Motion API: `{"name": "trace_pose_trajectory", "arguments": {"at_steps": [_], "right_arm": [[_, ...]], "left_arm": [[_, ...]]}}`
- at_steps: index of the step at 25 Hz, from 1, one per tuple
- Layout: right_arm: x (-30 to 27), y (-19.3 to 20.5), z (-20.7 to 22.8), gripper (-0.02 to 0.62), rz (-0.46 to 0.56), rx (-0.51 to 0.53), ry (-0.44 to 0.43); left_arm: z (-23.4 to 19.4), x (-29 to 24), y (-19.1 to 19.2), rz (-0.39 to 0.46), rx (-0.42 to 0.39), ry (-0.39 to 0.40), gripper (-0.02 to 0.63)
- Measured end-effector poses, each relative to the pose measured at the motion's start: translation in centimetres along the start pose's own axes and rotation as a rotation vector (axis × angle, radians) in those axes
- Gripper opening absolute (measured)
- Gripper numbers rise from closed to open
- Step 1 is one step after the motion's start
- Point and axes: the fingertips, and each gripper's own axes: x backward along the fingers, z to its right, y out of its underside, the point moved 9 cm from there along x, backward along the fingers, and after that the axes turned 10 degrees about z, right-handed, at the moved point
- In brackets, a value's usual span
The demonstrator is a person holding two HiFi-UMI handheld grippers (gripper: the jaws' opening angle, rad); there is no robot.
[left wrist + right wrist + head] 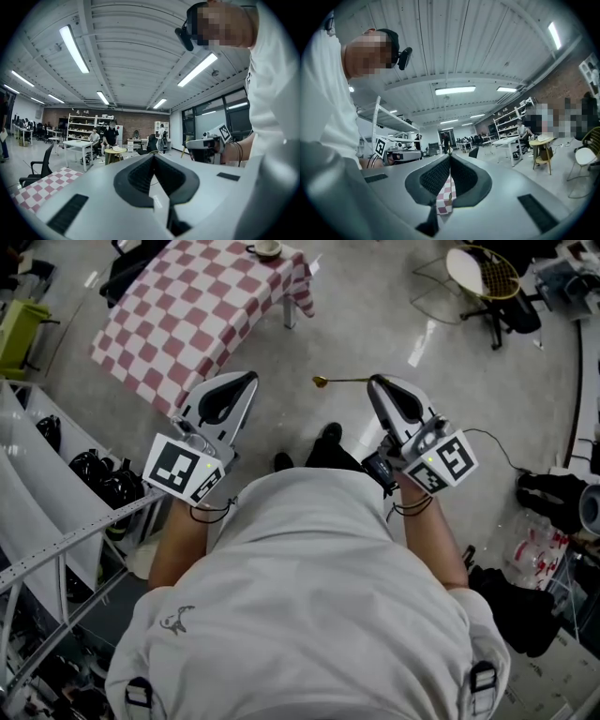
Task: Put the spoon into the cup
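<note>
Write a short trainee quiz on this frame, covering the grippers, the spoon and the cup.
1. Which side's gripper holds the spoon? A) left B) right C) neither
2. True or false: the cup stands on the table with the checked tablecloth.
3. Fill in: the fingers of the left gripper are ____, with nothing between them.
Key: 1 B, the right gripper; 2 true; 3 shut.
</note>
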Motion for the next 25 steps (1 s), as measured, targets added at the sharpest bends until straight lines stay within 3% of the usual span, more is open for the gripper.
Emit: {"name": "trace_pose_trajectory", "arguments": {"at_steps": [6,18,25], "right_arm": [[-2.1,-0.1,4.0,0.034,0.003,-0.022,-0.034],[-4.6,-3.0,15.5,0.034,0.019,-0.04,-0.094],[-5.0,-4.1,21.2,0.034,0.032,-0.106,-0.12]], "left_arm": [[-1.5,-3.4,0.9,-0.012,0.029,-0.019,0.014],[-4.1,-14.4,1.9,-0.016,0.011,-0.055,0.014],[-4.8,-19.3,2.7,0.002,0.051,-0.05,0.014]]}}
